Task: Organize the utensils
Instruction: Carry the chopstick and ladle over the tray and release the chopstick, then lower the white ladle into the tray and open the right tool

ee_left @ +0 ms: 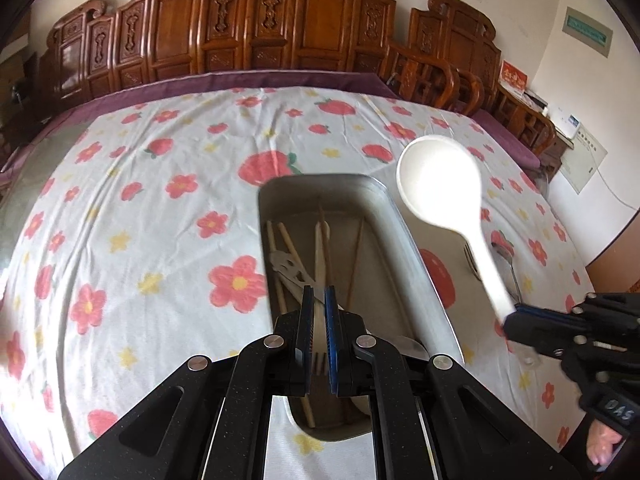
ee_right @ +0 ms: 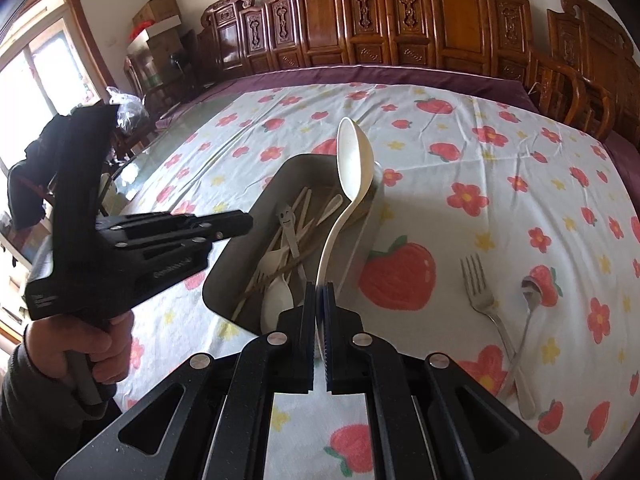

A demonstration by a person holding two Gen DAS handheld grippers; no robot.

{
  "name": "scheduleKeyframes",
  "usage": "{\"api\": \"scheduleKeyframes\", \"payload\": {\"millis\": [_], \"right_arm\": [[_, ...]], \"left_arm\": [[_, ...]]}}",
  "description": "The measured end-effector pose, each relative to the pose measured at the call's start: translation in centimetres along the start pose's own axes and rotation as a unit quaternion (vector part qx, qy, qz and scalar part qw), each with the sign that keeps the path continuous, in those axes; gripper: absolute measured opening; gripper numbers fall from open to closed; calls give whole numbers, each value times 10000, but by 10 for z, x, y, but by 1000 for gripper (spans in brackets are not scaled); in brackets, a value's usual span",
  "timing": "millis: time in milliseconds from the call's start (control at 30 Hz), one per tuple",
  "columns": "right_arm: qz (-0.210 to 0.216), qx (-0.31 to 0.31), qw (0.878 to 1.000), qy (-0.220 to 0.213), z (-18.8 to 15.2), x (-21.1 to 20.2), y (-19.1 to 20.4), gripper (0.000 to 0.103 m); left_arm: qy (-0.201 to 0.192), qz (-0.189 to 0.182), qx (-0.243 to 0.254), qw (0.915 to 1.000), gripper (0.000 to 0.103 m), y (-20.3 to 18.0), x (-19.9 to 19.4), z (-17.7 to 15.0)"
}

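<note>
Utensils (ee_right: 288, 248) on flowered tablecloth (ee_right: 480, 168)

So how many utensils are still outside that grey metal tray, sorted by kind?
Large white plastic spoon, held in the right gripper: 1
Silver metal fork, lying on the flowered tablecloth: 1
Silver metal spoon, lying beside the fork: 1
Total: 3
</note>
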State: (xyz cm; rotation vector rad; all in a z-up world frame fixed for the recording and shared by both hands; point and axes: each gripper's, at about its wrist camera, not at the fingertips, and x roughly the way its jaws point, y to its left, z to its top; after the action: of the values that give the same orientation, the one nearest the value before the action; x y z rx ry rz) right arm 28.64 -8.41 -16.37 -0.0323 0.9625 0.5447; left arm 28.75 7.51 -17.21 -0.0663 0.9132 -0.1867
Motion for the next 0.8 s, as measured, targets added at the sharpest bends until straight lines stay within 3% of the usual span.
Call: {"api": "scheduleKeyframes", "payload": {"millis": [800], "right_arm": [[-25,-282,9964,802,24,103,18,4]], "left_arm": [[-476,94,-257,9985,5,38,-39,13]]}}
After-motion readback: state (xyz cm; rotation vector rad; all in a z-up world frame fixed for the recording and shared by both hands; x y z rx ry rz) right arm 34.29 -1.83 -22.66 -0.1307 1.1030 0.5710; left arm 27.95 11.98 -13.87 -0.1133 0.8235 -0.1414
